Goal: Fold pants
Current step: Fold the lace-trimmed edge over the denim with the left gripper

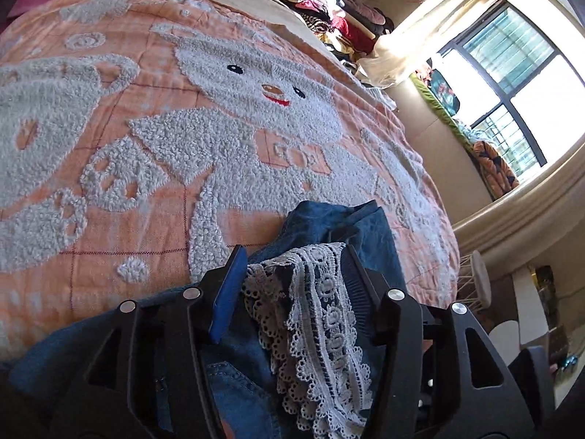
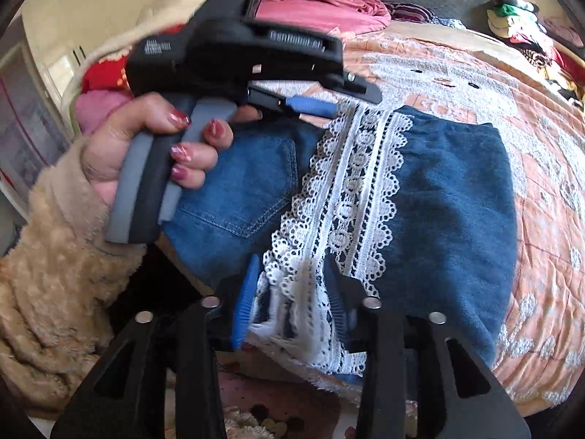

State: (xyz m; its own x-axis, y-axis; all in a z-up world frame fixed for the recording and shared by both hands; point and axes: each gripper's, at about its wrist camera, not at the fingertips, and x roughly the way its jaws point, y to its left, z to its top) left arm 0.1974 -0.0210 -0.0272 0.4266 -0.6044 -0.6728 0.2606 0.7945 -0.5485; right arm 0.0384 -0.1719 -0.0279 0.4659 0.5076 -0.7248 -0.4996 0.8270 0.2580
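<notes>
Blue denim with a band of white crochet lace along the hem: these soft jean pants lie on the bed, over an orange quilted bedspread with a fluffy grey bear pattern, near its edge. We judge the cloth to be limp but fairly weighty, with the velvety inner side turned up where it has been folded over. The lace trim is open and delicate, so it could snag or stretch. We would rather take hold of the thick denim edge just behind the lace, or of the seam.

Our left gripper is clenched on a bunch of lace and denim, and the fabric drapes down between its blue-padded fingers. Our right gripper grasps the laced hem at the near bed edge in the same way. A back pocket with pale stitching shows on the lighter denim side.
</notes>
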